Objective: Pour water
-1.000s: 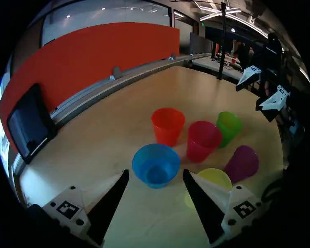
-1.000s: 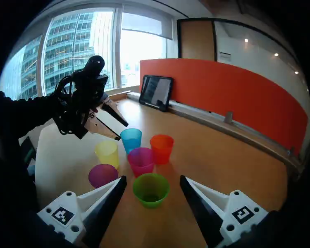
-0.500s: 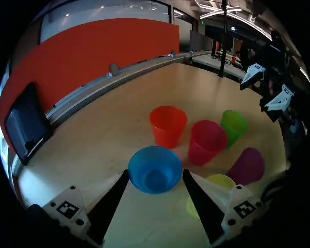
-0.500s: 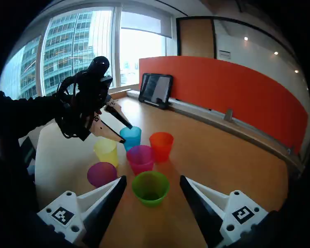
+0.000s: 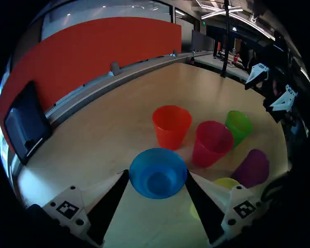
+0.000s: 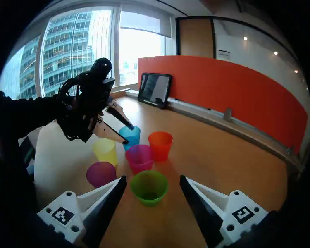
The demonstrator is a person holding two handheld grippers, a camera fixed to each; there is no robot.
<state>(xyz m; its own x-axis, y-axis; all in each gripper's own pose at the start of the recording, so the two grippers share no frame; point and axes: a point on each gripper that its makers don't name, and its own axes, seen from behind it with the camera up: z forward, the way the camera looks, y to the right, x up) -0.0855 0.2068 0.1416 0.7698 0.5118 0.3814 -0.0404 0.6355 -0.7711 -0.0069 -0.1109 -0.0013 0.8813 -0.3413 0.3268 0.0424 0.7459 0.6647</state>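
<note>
**Six coloured cups on a wooden table, a gripper at each end of the cluster**

The only markings to see are square black-and-white code tags [image 5: 67,209], one on each finger of both grippers; they carry a pattern, not words.

Six plastic tumblers stand upright and close together on the pale wooden table [image 5: 113,120]. The blue cup [image 5: 158,182] is translucent and open-mouthed. It sits between the fingers of the left gripper [image 5: 156,172], with its rim level with both fingertips. Those fingers are spread wide, one on each side of the cup; it is not clear whether they touch it. The cup's floor shows as a darker disc, and whether water lies in it cannot be told.

Beyond it stand the orange cup [image 5: 171,126] and the pink-red cup [image 5: 211,142]. The purple cup [image 5: 254,167] is to their right. The yellow cup [image 5: 225,182] is partly hidden behind the left gripper's right finger.

In the right gripper view, the green cup [image 6: 149,188] stands just ahead of the right gripper [image 6: 153,178], between its parted fingers and clear of both. Its bottom looks darker, but the contents are uncertain. Across the cluster, a dark-sleeved arm [image 6: 27,111] holds the left gripper at the blue cup.

A tablet [image 6: 155,87] leans at the foot of an orange partition [image 6: 237,87]. Tall windows [image 6: 84,53] look out on tower blocks.
</note>
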